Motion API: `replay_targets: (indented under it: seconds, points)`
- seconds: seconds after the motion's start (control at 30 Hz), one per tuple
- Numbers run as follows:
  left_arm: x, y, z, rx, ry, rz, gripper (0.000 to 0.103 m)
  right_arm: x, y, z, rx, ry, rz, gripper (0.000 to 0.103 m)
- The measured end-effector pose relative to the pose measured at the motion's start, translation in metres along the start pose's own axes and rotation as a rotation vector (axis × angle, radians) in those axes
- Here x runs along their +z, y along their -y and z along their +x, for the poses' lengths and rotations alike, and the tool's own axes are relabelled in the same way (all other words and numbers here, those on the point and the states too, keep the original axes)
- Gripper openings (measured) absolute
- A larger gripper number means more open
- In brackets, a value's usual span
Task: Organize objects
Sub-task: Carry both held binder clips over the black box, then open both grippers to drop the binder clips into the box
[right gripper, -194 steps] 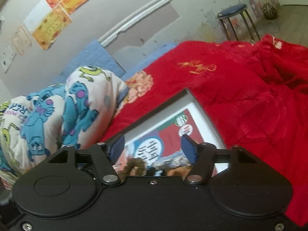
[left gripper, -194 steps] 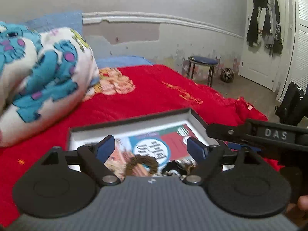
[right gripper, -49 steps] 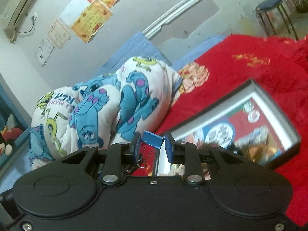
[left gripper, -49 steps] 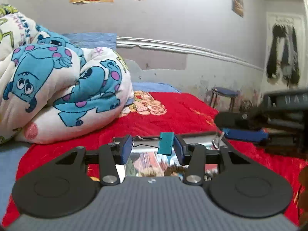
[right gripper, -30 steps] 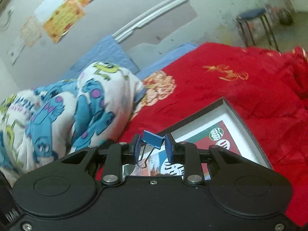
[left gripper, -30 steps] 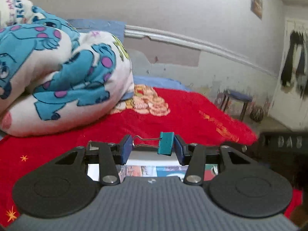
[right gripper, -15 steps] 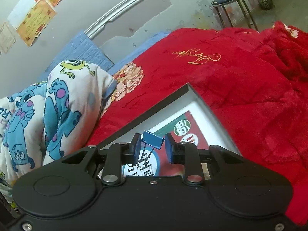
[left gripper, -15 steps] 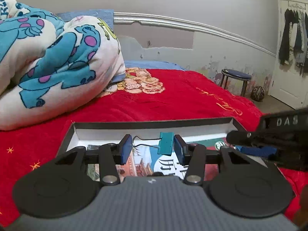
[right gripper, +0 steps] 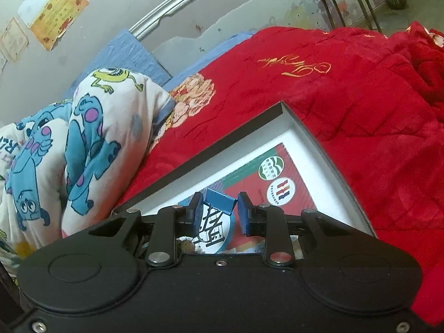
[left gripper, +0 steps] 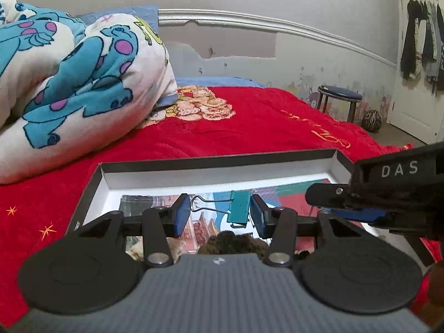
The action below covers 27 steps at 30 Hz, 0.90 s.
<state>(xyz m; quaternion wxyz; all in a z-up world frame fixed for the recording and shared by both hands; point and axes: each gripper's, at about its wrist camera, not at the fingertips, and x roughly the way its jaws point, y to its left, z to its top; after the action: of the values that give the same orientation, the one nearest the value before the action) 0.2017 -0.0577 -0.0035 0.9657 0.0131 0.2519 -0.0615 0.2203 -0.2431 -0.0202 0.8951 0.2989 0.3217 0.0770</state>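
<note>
Two binder clips, one per gripper, both above the open box (left gripper: pixel 216 163).

Left gripper (left gripper: pixel 219 215): jaws partly closed, pinching a teal binder clip (left gripper: pixel 238 206). The right pad presses the clip's painted metal body; the wire handle reaches across to the left pad.

Right gripper (right gripper: pixel 219 212): narrower gap, clamped on a blue binder clip (right gripper: pixel 219 201), body up at the fingertips, wire loops hanging down between the pads.

Box: shallow rectangular card tray, dark outside, white inside walls, glossy printed sheet on the floor. It sits on a plush red blanket (left gripper: pixel 249 127). Rolled cartoon-print quilt (left gripper: pixel 69 77) lies beyond the box, to the left.
</note>
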Motion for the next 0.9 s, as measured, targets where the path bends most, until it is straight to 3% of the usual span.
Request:
replay_targets:
  seconds: [0.5, 0.57, 0.9]
  points:
    - [-0.004, 0.001, 0.005, 0.015, -0.024, -0.001, 0.055, -0.01, 0.0, 0.01, 0.003, -0.055, 0.001, 0.027]
    - [-0.003, 0.001, 0.005, 0.011, -0.035, -0.007, 0.064, -0.011, 0.0, 0.01, 0.008, -0.056, 0.001, 0.027]
    - [0.0, -0.007, -0.006, 0.018, -0.039, -0.032, 0.08, -0.011, 0.001, 0.006, 0.02, -0.07, 0.024, 0.028]
